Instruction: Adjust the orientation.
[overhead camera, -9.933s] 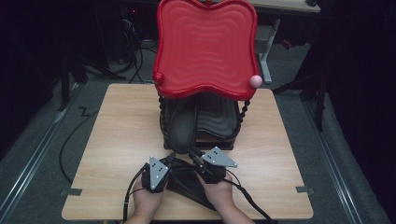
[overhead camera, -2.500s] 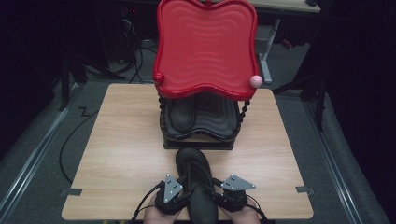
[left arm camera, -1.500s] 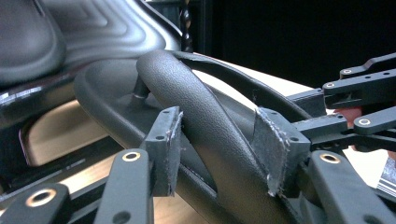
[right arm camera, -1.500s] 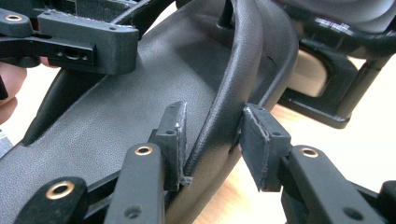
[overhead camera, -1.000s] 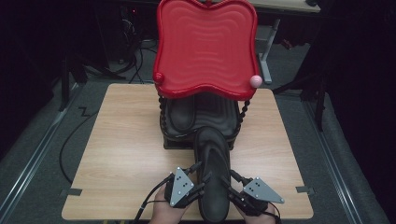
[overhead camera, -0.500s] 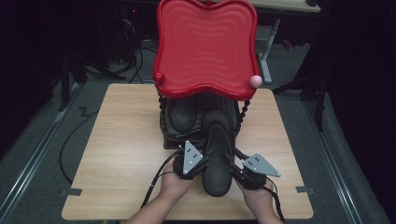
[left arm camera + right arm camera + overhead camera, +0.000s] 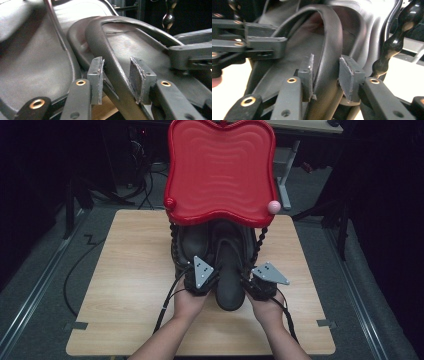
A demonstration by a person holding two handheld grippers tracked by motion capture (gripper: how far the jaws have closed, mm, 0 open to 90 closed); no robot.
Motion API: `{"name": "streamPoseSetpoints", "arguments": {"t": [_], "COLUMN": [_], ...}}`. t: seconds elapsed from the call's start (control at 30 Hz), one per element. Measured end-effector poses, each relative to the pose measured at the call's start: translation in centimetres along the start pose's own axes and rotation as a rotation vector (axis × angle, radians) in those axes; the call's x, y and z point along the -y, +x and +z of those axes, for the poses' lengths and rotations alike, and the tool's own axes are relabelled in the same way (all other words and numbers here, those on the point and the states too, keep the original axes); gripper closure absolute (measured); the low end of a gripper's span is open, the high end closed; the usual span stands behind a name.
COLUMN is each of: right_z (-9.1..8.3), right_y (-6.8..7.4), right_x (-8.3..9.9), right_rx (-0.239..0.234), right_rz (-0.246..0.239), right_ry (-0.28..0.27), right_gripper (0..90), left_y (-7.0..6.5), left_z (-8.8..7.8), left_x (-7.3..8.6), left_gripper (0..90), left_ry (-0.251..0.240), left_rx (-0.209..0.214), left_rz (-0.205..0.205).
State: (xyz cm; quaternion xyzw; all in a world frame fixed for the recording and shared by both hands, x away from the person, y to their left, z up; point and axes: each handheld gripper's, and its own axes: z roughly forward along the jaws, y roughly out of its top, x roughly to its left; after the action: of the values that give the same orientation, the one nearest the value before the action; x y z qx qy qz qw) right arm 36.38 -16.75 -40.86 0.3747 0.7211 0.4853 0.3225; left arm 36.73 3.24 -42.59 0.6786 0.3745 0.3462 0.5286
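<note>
The black boot (image 7: 231, 275) lies on the wooden table (image 7: 125, 285), toe pointing in under the red tray (image 7: 220, 170) of the rack, heel end toward the person. Just to its left on the rack's lower shelf sits a second boot (image 7: 189, 245). The left gripper (image 7: 199, 281) grips the boot's collar edge on its left side — its jaws have just been closing, and in the left gripper view the pads (image 7: 96, 75) press on the leather rim (image 7: 110, 62). The right gripper (image 7: 259, 284) is clamped on the collar's opposite edge, its pads (image 7: 349, 75) squeezing the rim (image 7: 329, 50). A black beaded post (image 7: 398, 35) of the rack stands just beside it. No brand, label or writing can be read anywhere.
</note>
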Motion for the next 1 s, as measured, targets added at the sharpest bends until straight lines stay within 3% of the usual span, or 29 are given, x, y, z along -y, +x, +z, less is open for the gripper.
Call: {"name": "streamPoseSetpoints", "arguments": {"t": [0.1, 0.2, 0.27, 0.37, 0.4, 0.43, 0.53, 0.7, 0.8, 0.9, 1.0], "right_z": [-1.3, -2.8, -3.0, -2.5, -1.9, -1.9, -1.8, -3.3, -3.8, -3.4, -2.8], "right_y": [0.4, 1.5, 1.8, 2.0, 1.2, 1.2, 0.6, 1.5, 2.8, 3.8, 3.8], "right_x": [0.3, 1.2, 1.5, 2.1, 2.3, 2.3, 2.6, 3.2, 4.1, 5.2, 5.9], "right_rx": [-0.030, -0.049, -0.039, -0.001, 0.000, 0.000, -0.011, -0.069, -0.082, -0.064, -0.058], "right_rz": [0.008, -0.024, -0.040, -0.073, -0.030, -0.030, 0.034, 0.087, 0.073, 0.048, 0.064], "right_ry": [-0.021, -0.015, -0.009, 0.030, 0.038, 0.038, 0.031, -0.006, 0.018, 0.057, 0.080], "right_gripper": [62.0, 65.9, 68.6, 82.4, 83.1, 83.1, 75.8, 55.3, 49.9, 49.7, 50.6], "left_y": [0.0, -0.2, -0.3, -0.3, -0.2, -0.2, -0.1, -0.2, -0.3, -0.4, -0.5], "left_z": [0.2, 0.3, 0.4, 0.4, 0.4, 0.3, 0.2, 0.2, 0.2, 0.1, -0.4], "left_x": [0.2, 0.3, 0.3, 0.3, 0.3, 0.3, 0.3, 0.4, 0.5, 0.6, 1.1], "left_gripper": [66.4, 68.4, 70.8, 74.0, 74.2, 74.2, 73.9, 73.6, 73.7, 72.2, 59.6], "left_ry": [0.021, 0.032, 0.030, 0.036, 0.037, 0.039, 0.041, 0.036, 0.032, 0.024, 0.025], "left_rx": [0.007, 0.009, 0.007, -0.002, 0.000, 0.003, 0.002, 0.001, 0.002, 0.005, 0.031], "left_rz": [-0.003, -0.011, -0.011, -0.001, -0.005, -0.005, 0.001, 0.001, -0.001, -0.004, -0.005]}}
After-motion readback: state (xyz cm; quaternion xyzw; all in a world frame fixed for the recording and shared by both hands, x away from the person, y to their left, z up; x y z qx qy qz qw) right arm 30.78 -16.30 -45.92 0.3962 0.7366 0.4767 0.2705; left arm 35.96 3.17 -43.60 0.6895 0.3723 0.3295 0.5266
